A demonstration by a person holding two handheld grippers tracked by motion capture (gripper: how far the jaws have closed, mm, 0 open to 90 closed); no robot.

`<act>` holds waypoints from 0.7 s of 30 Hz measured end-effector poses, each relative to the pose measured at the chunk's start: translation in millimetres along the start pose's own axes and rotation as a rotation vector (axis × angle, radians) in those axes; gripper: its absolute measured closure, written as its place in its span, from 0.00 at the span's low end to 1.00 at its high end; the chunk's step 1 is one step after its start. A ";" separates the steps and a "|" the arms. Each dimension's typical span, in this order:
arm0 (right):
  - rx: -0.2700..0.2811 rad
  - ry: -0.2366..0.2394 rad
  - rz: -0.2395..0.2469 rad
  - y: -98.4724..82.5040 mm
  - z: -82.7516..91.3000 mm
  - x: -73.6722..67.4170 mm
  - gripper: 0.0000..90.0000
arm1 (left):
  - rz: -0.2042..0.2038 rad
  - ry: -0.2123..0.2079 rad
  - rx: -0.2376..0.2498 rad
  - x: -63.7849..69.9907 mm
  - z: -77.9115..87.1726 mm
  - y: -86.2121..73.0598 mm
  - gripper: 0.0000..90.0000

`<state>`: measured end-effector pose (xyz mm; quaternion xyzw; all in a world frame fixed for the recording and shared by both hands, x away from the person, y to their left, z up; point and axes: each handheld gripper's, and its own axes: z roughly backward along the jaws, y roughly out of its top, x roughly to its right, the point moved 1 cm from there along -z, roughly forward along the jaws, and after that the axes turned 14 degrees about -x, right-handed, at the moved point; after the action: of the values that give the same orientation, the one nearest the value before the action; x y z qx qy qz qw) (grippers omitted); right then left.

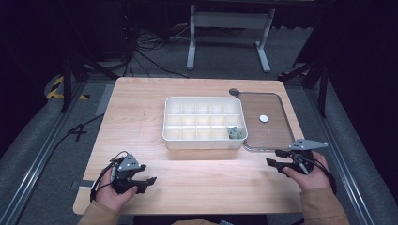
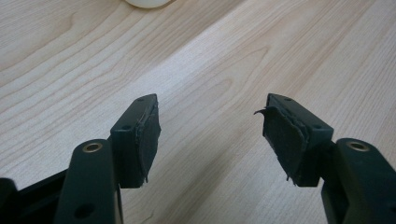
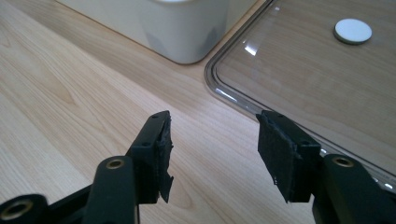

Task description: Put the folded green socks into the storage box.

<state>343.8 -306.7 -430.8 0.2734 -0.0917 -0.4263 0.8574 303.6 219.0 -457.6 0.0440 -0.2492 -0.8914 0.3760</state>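
Note:
A white compartment box (image 1: 204, 122) stands at the middle of the wooden table (image 1: 141, 108), with small grey parts (image 1: 234, 132) in its front right compartment. Right of it lies a clear tray (image 1: 274, 136) carrying one white disc (image 1: 264, 118). My left gripper (image 1: 146, 183) rests low at the front left, open and empty over bare wood (image 2: 212, 109). My right gripper (image 1: 276, 158) is at the front right, just before the tray's near corner. In the right gripper view its jaws (image 3: 212, 123) stand open with nothing between them, facing the box corner (image 3: 187, 28), the tray (image 3: 303, 79) and the disc (image 3: 353, 31).
A dark round grommet (image 1: 233, 92) sits in the table behind the tray. Beyond the far edge stand the white legs of another desk (image 1: 190, 42), with cables on the floor. Metal rails run along both sides of the table.

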 end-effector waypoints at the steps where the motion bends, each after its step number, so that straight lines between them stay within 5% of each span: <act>1: 0.008 -0.001 0.004 -3.8 -2.7 0.5 0.51 | 0.002 0.006 -0.001 -0.2 0.5 -0.1 0.42; 5: 0.060 -0.012 -0.027 -13.9 -6.0 4.7 0.51 | -0.001 0.007 0.003 -0.5 2.2 0.2 0.41; 15: 0.017 -0.029 -0.048 -27.3 -27.9 9.7 0.47 | 0.010 0.009 -0.013 -4.4 -1.7 -1.1 0.40; 21: 0.001 -0.046 -0.021 -29.2 -36.4 12.8 0.44 | 0.017 0.007 -0.027 -5.1 -3.2 -1.5 0.39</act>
<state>346.1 -316.7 -478.0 0.2649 -0.1087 -0.4414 0.8504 307.1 222.1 -461.7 0.0399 -0.2360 -0.8912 0.3852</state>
